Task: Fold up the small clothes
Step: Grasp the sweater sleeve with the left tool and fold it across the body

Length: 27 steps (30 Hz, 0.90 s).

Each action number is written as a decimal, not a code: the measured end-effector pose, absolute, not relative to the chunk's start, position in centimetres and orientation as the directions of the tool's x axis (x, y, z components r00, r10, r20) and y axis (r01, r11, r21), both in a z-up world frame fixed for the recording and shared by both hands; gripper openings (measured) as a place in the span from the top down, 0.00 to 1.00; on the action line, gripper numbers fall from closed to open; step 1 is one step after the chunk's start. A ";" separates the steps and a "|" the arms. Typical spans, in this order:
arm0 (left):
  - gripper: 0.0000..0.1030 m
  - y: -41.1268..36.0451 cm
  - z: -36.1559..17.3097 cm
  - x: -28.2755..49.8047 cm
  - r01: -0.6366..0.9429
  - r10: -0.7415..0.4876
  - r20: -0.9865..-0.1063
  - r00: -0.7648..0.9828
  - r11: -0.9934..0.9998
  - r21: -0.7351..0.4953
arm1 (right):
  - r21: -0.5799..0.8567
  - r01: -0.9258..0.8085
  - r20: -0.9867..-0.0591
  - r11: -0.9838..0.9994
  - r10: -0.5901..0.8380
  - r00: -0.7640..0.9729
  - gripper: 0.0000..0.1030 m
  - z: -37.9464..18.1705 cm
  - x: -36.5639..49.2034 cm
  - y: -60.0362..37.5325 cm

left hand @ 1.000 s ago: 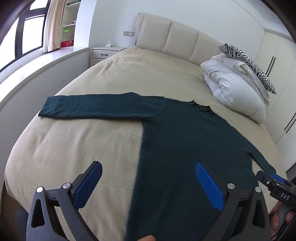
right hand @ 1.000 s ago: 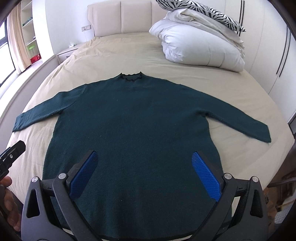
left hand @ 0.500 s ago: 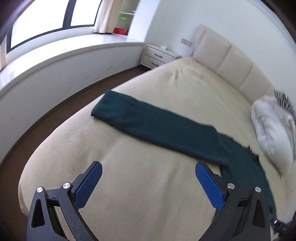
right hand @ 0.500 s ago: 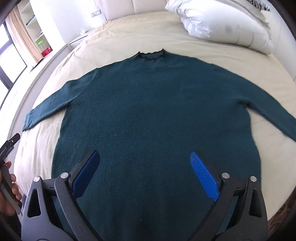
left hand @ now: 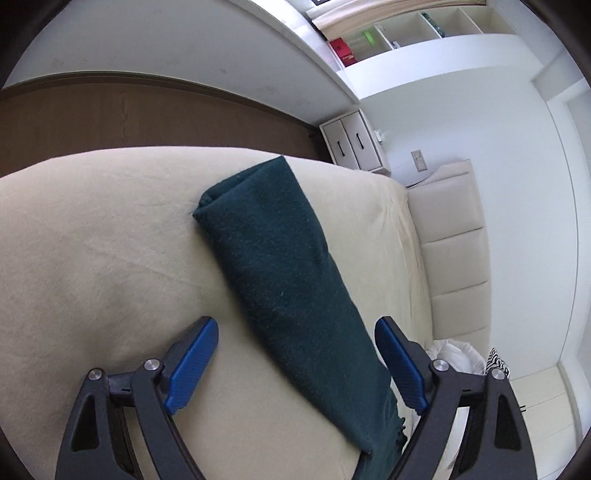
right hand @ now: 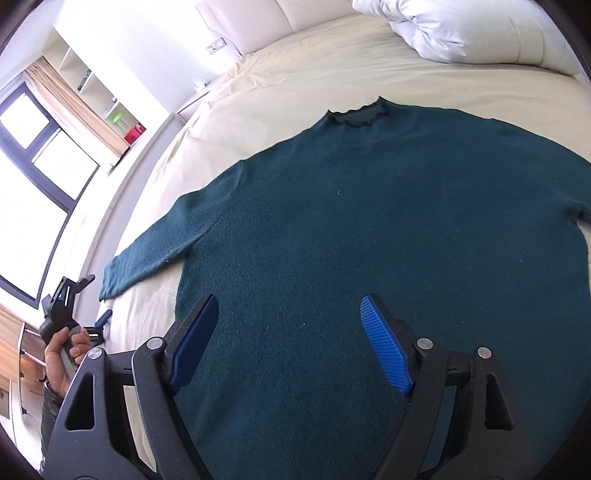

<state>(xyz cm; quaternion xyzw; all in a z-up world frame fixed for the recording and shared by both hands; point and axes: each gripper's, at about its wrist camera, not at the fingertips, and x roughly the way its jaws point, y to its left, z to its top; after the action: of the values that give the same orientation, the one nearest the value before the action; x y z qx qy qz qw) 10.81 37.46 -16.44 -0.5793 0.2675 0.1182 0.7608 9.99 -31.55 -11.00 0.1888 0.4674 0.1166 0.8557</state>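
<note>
Right wrist view gives you the dark green sweater (right hand: 369,236) spread flat on the cream bed sheet (right hand: 295,85), collar (right hand: 356,116) pointing toward the headboard and its body filling most of the frame. Your right gripper (right hand: 288,339) hovers over the lower part of the body with its jaws released and nothing between them. The sweater's left sleeve (right hand: 155,247) runs out toward the window side, and its cuff lies close to the edge of the bed, where your left hand (right hand: 62,350) holds the other tool.

From the left wrist view, the same sleeve (left hand: 288,280) lies diagonally between the blue pads of your left gripper (left hand: 295,365), jaws spread wide on either side of the cloth and not pinching it. The cuff end (left hand: 240,184) sits just short of the mattress edge, with brown floor (left hand: 147,114) and a low white wall (left hand: 184,44) beyond. Bare sheet lies open on both sides of the sleeve.

Farther out, a white nightstand (left hand: 354,140) stands at the bed's corner beside the padded headboard (left hand: 454,254). A white duvet (right hand: 465,29) is piled at the head of the bed, well apart from the collar.
</note>
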 end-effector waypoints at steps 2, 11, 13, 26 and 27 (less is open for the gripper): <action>0.15 38.2 -16.7 11.5 -0.492 -0.113 -0.532 0.839 0.262 -0.830 | 0.439 -0.028 -0.749 0.898 0.382 0.541 0.27 -11.0 9.9 -31.6; 0.93 38.2 -14.2 14.9 -0.514 -0.082 -0.571 0.817 0.344 -0.786 | 0.437 -0.012 -0.730 0.899 0.362 0.579 0.39 -11.1 9.1 -33.6; 0.92 35.9 -11.7 15.8 -0.489 -0.067 -0.582 0.810 0.470 -0.735 | 0.435 0.001 -0.732 0.901 0.352 0.584 0.44 -11.3 8.8 -34.5; 0.92 0.6 -7.9 19.9 0.154 -0.165 -0.678 0.716 0.985 -0.078 | 0.490 0.094 -0.707 0.867 0.333 0.624 0.50 -12.6 7.0 -41.3; 0.91 -1.1 -9.3 19.8 0.175 -0.162 -0.701 0.694 0.983 -0.054 | 0.499 0.099 -0.706 0.861 0.338 0.622 0.50 -12.8 7.1 -41.8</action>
<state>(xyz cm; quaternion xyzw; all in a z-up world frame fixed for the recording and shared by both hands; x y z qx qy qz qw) 19.79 -1.13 -9.34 0.0083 0.3802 -0.0915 0.9203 7.08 -41.85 -12.82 0.2545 0.4291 0.0693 0.8639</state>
